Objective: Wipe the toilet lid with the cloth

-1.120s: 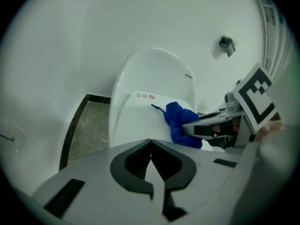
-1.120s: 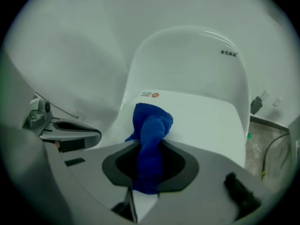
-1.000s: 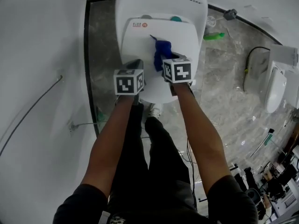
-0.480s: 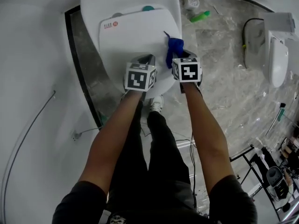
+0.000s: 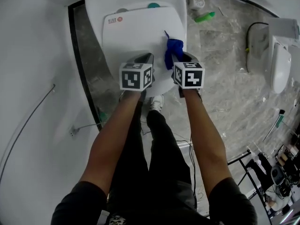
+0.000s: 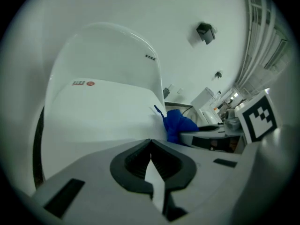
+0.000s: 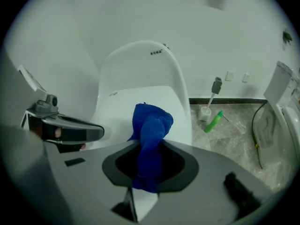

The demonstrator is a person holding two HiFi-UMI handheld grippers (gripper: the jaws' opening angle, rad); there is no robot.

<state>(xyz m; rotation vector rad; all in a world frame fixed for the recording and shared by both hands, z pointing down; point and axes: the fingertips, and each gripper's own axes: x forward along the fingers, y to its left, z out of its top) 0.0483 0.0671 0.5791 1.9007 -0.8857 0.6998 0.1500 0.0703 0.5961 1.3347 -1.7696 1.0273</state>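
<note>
The white toilet lid is down, with a small red label near its back. A bunched blue cloth hangs over the lid's right edge, and my right gripper is shut on it. In the right gripper view the blue cloth fills the gap between the jaws, above the toilet lid. My left gripper is shut with nothing in it, over the lid's front edge. The left gripper view shows the lid ahead and the cloth to the right.
A green bottle and a brush holder stand on the marble floor right of the toilet. A second white fixture with a black hose stands at the far right. A white wall is on the left. The person's legs are below the grippers.
Both grippers and the cloth have shifted from the lid's middle toward its right edge. The head view has swung too. Little differs over the last half second.
</note>
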